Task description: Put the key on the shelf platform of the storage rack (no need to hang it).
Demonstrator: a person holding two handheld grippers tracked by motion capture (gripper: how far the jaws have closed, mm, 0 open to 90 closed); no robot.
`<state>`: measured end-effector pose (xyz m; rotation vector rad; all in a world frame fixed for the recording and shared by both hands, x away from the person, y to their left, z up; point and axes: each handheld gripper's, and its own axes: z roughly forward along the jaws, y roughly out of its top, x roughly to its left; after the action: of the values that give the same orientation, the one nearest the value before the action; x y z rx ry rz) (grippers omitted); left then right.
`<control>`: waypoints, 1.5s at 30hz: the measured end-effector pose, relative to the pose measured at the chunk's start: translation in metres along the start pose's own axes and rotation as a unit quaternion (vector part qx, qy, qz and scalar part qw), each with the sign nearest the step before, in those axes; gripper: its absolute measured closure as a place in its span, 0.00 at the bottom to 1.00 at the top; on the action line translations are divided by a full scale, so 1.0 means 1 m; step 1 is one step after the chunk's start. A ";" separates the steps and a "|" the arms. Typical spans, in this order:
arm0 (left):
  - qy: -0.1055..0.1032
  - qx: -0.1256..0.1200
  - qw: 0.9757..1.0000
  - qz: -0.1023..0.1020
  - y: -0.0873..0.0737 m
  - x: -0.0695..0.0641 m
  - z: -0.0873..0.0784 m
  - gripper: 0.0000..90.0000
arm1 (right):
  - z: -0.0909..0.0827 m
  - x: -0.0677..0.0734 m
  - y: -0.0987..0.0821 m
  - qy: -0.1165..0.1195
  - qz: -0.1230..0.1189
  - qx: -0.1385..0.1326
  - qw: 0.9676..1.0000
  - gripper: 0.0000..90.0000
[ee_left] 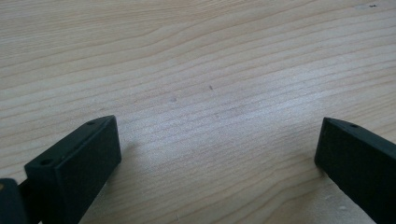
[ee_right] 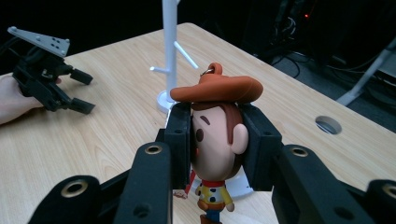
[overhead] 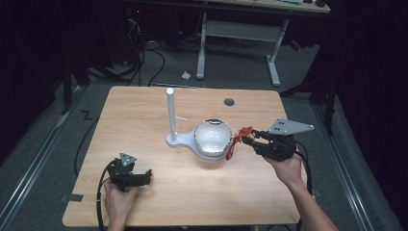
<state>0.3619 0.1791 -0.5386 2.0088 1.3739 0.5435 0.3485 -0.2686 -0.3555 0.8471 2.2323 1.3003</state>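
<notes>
— Where does your left gripper (overhead: 144, 177) sit?
— Near the desk's (overhead: 144, 110) front-left corner, jaws wide, nothing between.
— And your right gripper (overhead: 246, 137)?
— Toward the right edge, beside the white stand (overhead: 171, 115), it clamps the cowboy figure (ee_right: 218, 135) by the head.

No readable txt, labels, brand marks or nos. anywhere: table (overhead: 144, 115), stand (overhead: 171, 113), figure (ee_right: 217, 140) all blank.

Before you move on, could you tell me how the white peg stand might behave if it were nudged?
The white peg stand looks top-heavy, a tall thin post, so it may tip. The base seems wide, which probably steadies it. It looks like light plastic and would likely slide.
</notes>
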 end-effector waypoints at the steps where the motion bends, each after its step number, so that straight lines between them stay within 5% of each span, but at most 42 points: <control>1: 0.000 0.000 1.000 0.000 0.000 0.000 0.000 0.01 | 0.002 0.001 0.002 0.003 -0.002 -0.001 1.000 0.75; 20: 0.000 0.000 1.000 0.000 0.000 0.000 0.000 0.01 | 0.040 -0.001 0.028 0.019 -0.008 -0.014 1.000 0.75; 45: 0.000 0.000 1.000 0.001 0.000 0.000 0.000 0.01 | 0.090 -0.011 0.012 0.012 0.003 0.036 0.999 0.75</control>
<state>0.3618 0.1792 -0.5386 2.0102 1.3733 0.5436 0.4161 -0.2159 -0.3869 0.8680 2.3095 1.2467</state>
